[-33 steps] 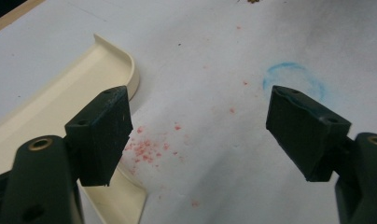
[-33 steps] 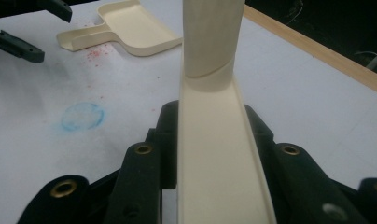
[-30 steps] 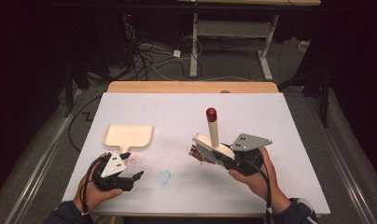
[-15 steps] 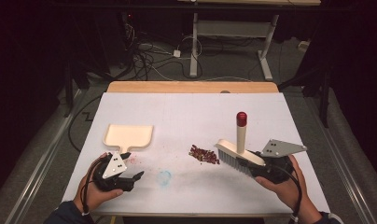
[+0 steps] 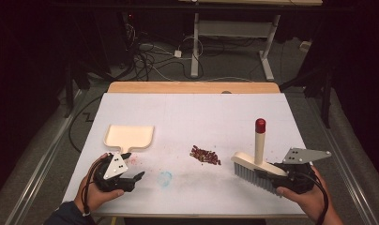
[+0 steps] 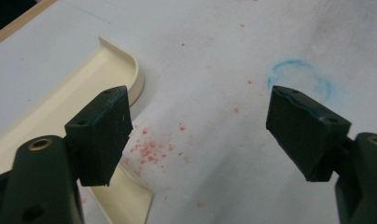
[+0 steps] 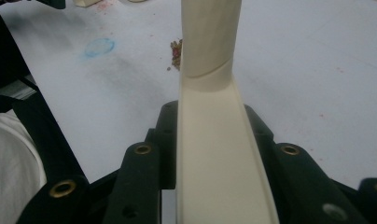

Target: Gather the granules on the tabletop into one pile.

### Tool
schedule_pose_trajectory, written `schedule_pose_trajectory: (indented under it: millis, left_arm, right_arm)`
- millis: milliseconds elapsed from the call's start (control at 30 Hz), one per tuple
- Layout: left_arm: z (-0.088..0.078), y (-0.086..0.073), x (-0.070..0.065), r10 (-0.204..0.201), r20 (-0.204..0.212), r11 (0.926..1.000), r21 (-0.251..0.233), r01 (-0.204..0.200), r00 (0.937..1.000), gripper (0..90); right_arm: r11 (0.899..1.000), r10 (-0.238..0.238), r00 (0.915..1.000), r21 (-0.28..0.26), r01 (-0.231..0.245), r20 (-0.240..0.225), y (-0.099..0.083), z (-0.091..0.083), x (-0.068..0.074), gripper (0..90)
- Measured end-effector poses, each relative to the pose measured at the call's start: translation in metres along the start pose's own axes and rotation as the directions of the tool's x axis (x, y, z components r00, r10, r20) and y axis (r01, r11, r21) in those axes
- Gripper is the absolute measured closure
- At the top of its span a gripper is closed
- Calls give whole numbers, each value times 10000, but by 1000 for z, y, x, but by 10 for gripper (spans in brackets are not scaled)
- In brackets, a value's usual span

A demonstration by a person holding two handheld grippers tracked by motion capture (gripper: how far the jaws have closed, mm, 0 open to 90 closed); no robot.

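High view, unlabelled cream brush (image 5: 253,164) in right gripper (image 5: 276,180), dustpan (image 5: 129,136) unmarked

**Bright tabletop, dark room**

In the high view, overhead light fell evenly on the white rectangular table sheet (image 5: 192,117), while the floor and surroundings sank into near-black. Shadows beneath objects were soft and short. The left gripper view was sharp enough on the sheet, its near black jaws slightly soft. In the right gripper view, the cream plastic brush back (image 7: 214,154) blurred up close, without glare.
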State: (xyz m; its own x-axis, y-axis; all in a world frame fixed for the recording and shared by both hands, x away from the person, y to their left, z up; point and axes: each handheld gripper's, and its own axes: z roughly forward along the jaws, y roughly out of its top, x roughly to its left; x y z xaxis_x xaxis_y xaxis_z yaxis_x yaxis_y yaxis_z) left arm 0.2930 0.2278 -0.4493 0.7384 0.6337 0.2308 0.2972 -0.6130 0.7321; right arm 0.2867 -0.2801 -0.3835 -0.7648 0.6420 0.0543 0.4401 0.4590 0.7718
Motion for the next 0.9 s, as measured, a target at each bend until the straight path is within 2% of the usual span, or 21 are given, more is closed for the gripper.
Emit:
schedule_pose_trajectory:
  millis: [167, 267, 367, 467, 533, 600, 633, 767, 800, 833, 900]
  left_arm:
    - [2, 0, -1, 47, 59, 10000, 26, -47, 10000, 216]
    - [3, 1, -2, 85, 108, 9999, 53, -86, 9999, 216]
    - [5, 2, -4, 136, 127, 9999, 103, -138, 9998, 216]
    - [7, 3, -5, 168, 204, 9998, 122, -171, 9997, 216]
    - [8, 4, -6, 209, 231, 9997, 155, -213, 9995, 216]
    - [9, 5, -7, 231, 285, 9995, 186, -236, 9993, 216]
    - [10, 5, -7, 241, 302, 9995, 217, -248, 9993, 216]
    - [11, 5, -8, 296, 311, 9992, 247, -304, 9991, 216]
    - [11, 5, -9, 228, 412, 9994, 245, -239, 9989, 218]
    - [10, 6, -10, 328, 376, 9993, 188, -336, 9988, 218]
    - [11, 7, -11, 345, 428, 9992, 193, -353, 9985, 218]
  right_arm:
    - [9981, 451, 9984, 439, -436, -333, -2, -2, -7, 674]
    - [9946, 835, 9955, 655, -805, -450, -2, 0, -18, 674]
    - [9885, 1009, 9927, 1197, -925, -656, -3, 11, -36, 673]
    - [9814, 1002, 9938, 1693, -906, -485, -3, 19, -57, 670]
    - [9787, 1118, 9908, 1811, -965, -760, -2, 24, -73, 655]
    - [9775, 946, 9927, 1961, -783, -754, 0, 28, -83, 626]
    - [9751, 1017, 9922, 2049, -849, -726, 1, 31, -90, 600]
    - [9611, 1108, 9928, 2591, -955, -448, 3, 44, -113, 519]
    - [9626, 1175, 9906, 2533, -963, -698, 3, 45, -120, 523]
    - [9613, 1355, 9868, 2531, -1091, -892, 2, 47, -127, 503]
    - [9530, 1412, 9866, 2811, -1132, -815, 2, 50, -140, 447]
